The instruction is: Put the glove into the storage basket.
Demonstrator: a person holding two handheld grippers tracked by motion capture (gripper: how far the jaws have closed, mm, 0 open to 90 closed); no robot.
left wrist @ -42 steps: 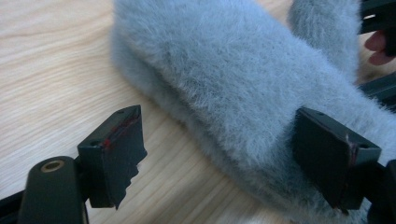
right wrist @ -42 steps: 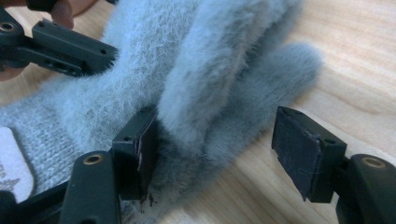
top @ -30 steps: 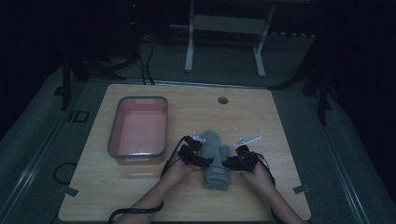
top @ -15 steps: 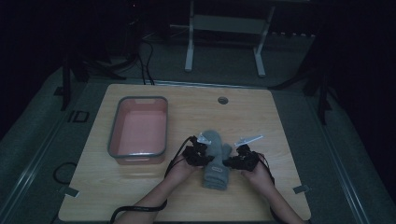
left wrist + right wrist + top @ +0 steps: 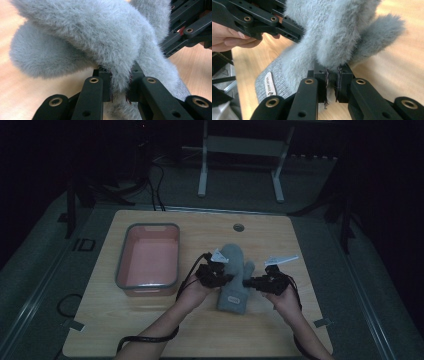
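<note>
The desk (image 5: pixel 150 330) is wide and mostly bare, with a pink bin (image 5: pixel 148 256) on its left half, well apart from every edge. Just right of the bin lies the grey fuzzy mitten (image 5: pixel 233 277), near the desk's middle, cuff toward me. My left claw (image 5: pixel 220 276) has just been closing and now pinches a fold of the mitten's left side between its pads; my right claw (image 5: pixel 252 282) has likewise just been closing and grips a fold on the right side, by the thumb. I judge the step in hand to be the lift: both grips are set and the mitten's upper part comes off the wood while the cuff drags. Next I need to raise both claws evenly and carry it left over the bin's rim. There is open room all around, and the near edge is far enough not to matter.
</note>
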